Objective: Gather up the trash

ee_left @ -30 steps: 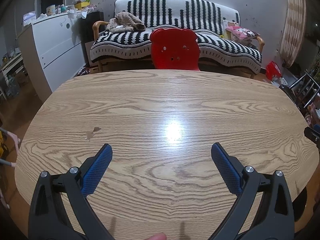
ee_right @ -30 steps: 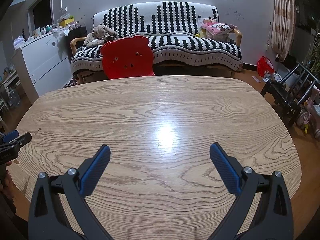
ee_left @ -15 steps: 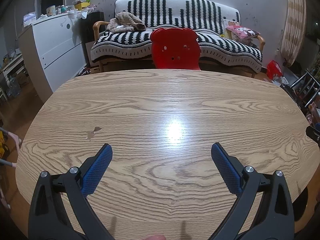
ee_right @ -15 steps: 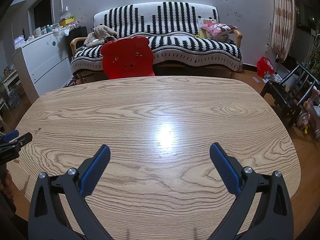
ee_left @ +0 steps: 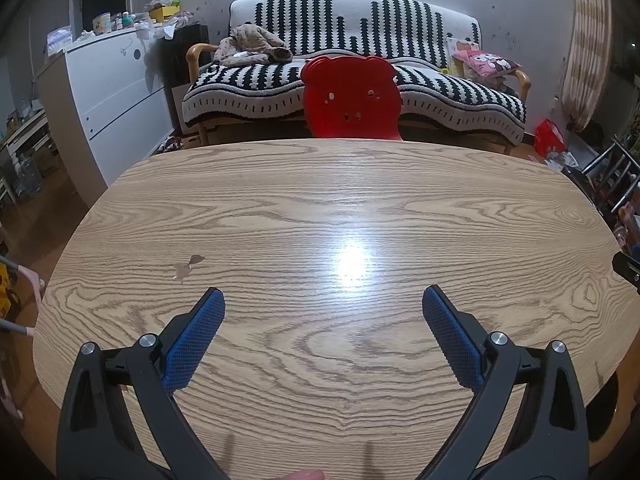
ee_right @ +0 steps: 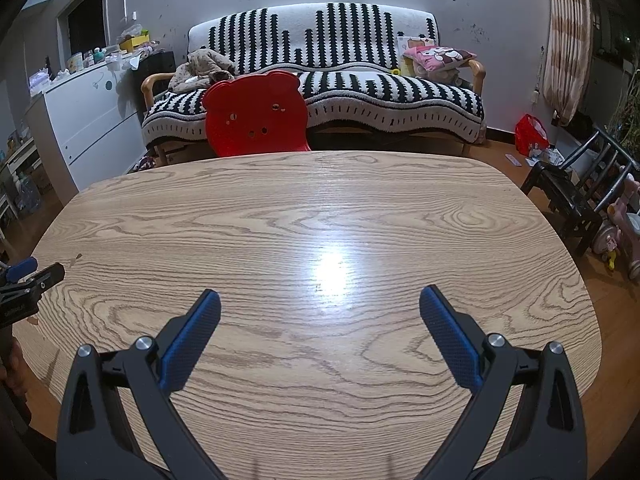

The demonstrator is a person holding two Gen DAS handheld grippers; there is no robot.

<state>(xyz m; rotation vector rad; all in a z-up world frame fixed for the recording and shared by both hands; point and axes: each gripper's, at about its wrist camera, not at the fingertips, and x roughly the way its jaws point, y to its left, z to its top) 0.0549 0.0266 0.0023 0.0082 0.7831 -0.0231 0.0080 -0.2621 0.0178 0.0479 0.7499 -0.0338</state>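
Observation:
My left gripper (ee_left: 323,300) hovers open over the near part of a wooden table (ee_left: 320,200), nothing between its blue pads. My right gripper (ee_right: 319,300) is open too, above the same table (ee_right: 320,208), and it holds nothing. A small brownish mark or scrap (ee_left: 191,265) lies on the wood ahead-left of the left gripper; I cannot tell which it is. The same mark (ee_right: 76,258) shows near the table's left edge in the right wrist view. The left gripper's tip (ee_right: 24,276) pokes in at the left edge of that view. No other trash shows on the tabletop.
A red bear-shaped chair back (ee_left: 351,96) stands at the table's far edge, before a black-and-white striped sofa (ee_left: 352,64). A white cabinet (ee_left: 108,92) is at the left. A black chair (ee_right: 576,188), toys and a red bag (ee_right: 530,134) are on the floor at right.

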